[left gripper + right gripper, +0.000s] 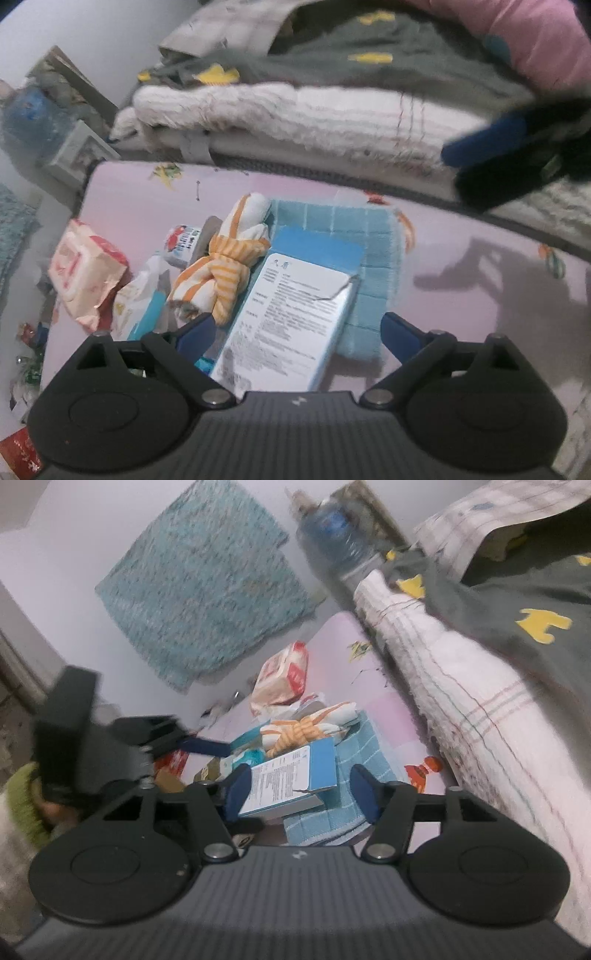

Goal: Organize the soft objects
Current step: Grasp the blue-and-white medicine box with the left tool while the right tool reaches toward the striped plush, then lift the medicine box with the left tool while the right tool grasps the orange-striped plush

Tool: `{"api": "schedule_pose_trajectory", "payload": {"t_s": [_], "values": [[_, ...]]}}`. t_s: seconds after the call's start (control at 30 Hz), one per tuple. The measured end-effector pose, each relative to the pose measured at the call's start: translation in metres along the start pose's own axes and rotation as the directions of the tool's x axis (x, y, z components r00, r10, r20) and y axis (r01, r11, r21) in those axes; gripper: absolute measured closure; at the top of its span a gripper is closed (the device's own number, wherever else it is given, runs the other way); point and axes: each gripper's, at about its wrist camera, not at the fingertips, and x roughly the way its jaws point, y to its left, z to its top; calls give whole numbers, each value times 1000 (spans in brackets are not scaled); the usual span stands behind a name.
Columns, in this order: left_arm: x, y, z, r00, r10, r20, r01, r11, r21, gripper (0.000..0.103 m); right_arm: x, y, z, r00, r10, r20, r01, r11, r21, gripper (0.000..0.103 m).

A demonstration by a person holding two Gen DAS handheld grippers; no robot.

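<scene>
Blue-and-white box [291,314] overhangs blue towel's [373,240] edge; pink mat [461,295] bare rightward.

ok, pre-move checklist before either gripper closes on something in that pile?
1. Left gripper jaws open, nothing pinched: ok.
2. Right gripper jaws open, pads clear of the box: ok.
3. Blue-and-white box lies on the blue towel, blocking a clean towel grasp: not ok.
4. Orange-striped knotted cloth is exposed beside the box: ok.
5. Both grippers crowd the same pile, collision risk: not ok.
6. Whether the towel is folded flat under the box: cannot tell.
</scene>
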Motion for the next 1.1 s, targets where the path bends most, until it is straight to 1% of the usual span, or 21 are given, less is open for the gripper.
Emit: {"api": "schedule_pose_trajectory", "payload": {"t_s": [0.07, 0.17, 0.23, 0.3, 0.33, 0.4, 0.5, 0.63, 0.77, 0.83, 0.87, 0.97, 1.03, 1.1], "values": [[14, 4, 1, 999, 2, -32, -2, 1000, 2, 6, 3, -3, 17, 998, 34, -47, -34, 999, 5, 32], [30, 10, 2, 996, -12, -90, 10, 1000, -23, 6, 15, -1, 38, 995, 46, -90, -47, 999, -6, 30], [34, 12, 1, 995, -29, -100, 25, 999, -41, 9, 23, 3, 47, 994, 47, -102, -51, 998, -28, 30], [37, 16, 1, 994, -18, -109, 12, 998, -55, 15, 31, 6, 55, 991, 60, -116, -66, 996, -51, 30], [37, 18, 1, 993, -25, -113, 17, 997, -70, 15, 36, 7, 59, 990, 68, -121, -76, 995, -57, 30], [34, 21, 0, 994, -32, -109, 21, 995, -95, 18, 42, 8, 66, 988, 83, -134, -94, 993, -77, 30], [24, 22, 2, 995, -17, -96, 7, 994, -108, 22, 61, 9, 78, 984, 84, -158, -104, 987, -121, 30], [-5, 27, 5, 999, -12, -48, 5, 990, -143, 24, 87, 5, 95, 977, 92, -195, -125, 979, -162, 30], [-41, 38, 6, 1000, 30, -5, -31, 981, -194, 25, 107, 3, 106, 978, 69, -196, -118, 962, -247, 31], [-56, 47, 4, 998, 64, 7, -60, 972, -227, 25, 116, 1, 108, 979, 52, -195, -109, 949, -295, 32], [-64, 52, 3, 997, 79, 12, -74, 966, -250, 25, 119, 0, 108, 979, 47, -196, -108, 944, -312, 35], [-81, 68, -1, 994, 109, 11, -99, 939, -330, 25, 132, -2, 102, 973, 43, -228, -125, 924, -360, 38], [-90, 80, -4, 993, 121, 11, -108, 917, -384, 25, 142, 0, 95, 960, 60, -273, -166, 908, -384, 38], [-100, 88, -6, 991, 132, 13, -113, 896, -429, 25, 158, 12, 86, 944, 67, -322, -211, 875, -435, 38]]}}
